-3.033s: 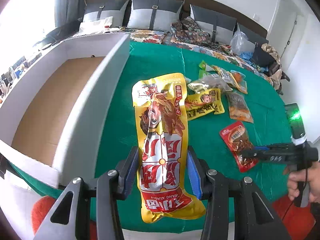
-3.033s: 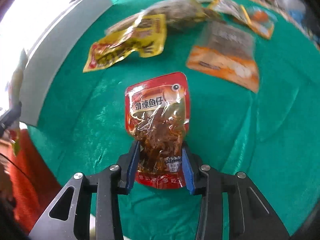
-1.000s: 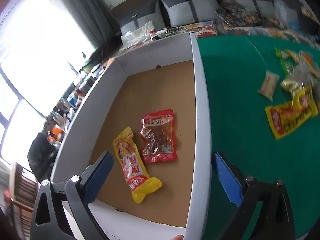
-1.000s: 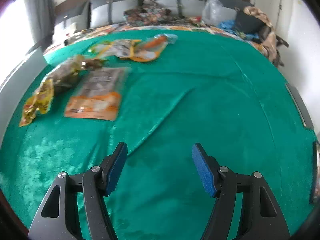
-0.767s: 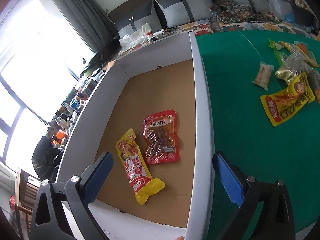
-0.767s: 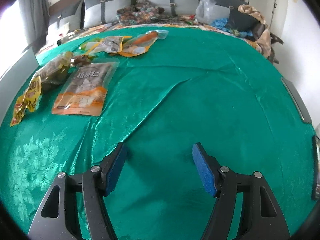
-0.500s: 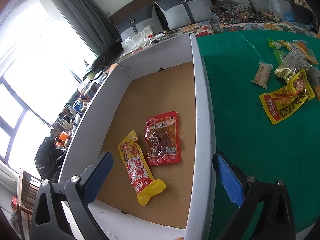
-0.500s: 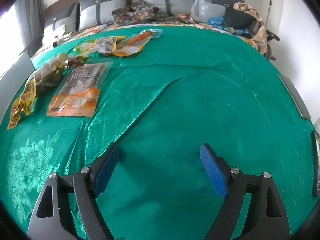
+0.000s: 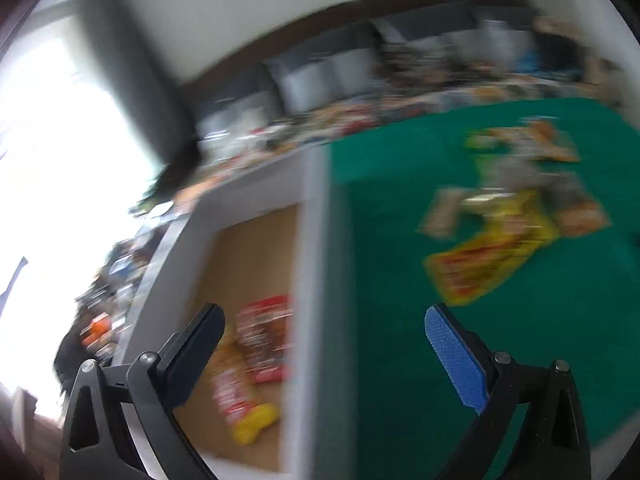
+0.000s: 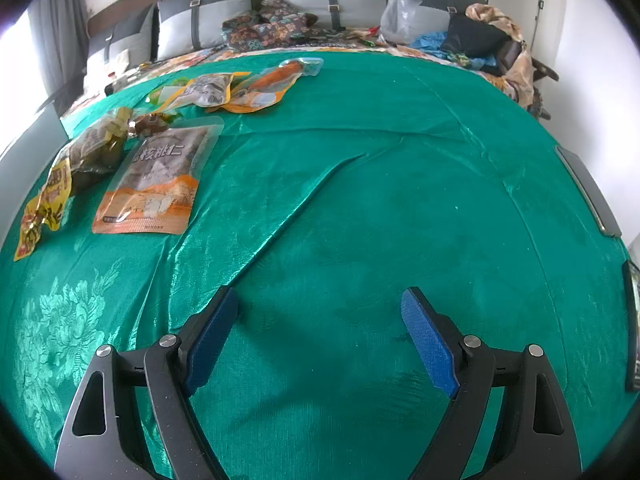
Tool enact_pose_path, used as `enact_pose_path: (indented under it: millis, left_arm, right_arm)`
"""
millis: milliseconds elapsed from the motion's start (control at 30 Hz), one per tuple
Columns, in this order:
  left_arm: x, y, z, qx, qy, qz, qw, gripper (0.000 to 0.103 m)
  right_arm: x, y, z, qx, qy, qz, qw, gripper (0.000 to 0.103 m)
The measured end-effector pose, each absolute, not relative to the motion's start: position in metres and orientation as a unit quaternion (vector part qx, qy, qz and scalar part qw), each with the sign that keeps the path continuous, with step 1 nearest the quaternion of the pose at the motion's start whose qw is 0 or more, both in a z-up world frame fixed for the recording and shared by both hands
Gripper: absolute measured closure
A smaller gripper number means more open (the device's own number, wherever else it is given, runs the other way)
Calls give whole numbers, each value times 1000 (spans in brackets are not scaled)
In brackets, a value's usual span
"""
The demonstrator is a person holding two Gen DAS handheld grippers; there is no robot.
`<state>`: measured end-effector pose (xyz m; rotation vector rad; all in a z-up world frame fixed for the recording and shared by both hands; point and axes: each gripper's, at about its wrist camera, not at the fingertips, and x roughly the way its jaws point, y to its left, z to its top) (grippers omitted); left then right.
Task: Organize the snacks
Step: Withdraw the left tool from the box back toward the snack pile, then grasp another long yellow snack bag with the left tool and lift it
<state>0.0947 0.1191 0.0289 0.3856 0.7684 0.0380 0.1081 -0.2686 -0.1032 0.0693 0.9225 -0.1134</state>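
A green-clothed tabletop [image 10: 360, 184] is spread beneath both claws. A white box [image 9: 316, 280] is straddled by the left claw [image 9: 320, 336], spread wide and empty; a red packet [image 9: 266, 336] and a yellow packet [image 9: 236, 396] lie inside, left of its centre. The right claw [image 10: 320, 316] is likewise wide and empty, with an orange pouch [image 10: 156, 184] and other loose snacks [image 10: 224, 88] ahead to its left.

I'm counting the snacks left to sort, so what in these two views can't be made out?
- Left wrist view: motion blur smears everything; print on the red packet and yellow packet in the box is unreadable.
- Left wrist view: the pile of snacks on the green cloth blurs together, uncountable.
- Right wrist view: the long yellow packet is squeezed at the left edge; packets overlap.
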Motion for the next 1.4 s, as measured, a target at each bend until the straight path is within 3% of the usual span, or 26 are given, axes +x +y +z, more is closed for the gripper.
enact_pose_path:
  millis: [333,833,1167,1267,1333,1400]
  left_arm:
    - [133,19,-7,301,426,-195,831,3]
    - [204,-26,-49,328,463,-265,779,3]
    - [233,-28,-92,274,521,-266,763,5]
    - [232,-24,-95,250,531,-270,763,18]
    - [233,-16,-93,197,554,-279,759,46]
    - [229,-11,-91,183,559,-265,764,50]
  right_arm:
    - [108,-268,-103,34,445,-55,893,16]
    - [108,-268,-104,35,445,-54,893,16]
    - [108,-268,-104,36,446,-54,893,16]
    - [108,-267,-104,36,446,-54,893,16]
    - [108,-267,-104,36,446,-54,893,16]
    - [108,-267,-104,36,446,-54,893,16]
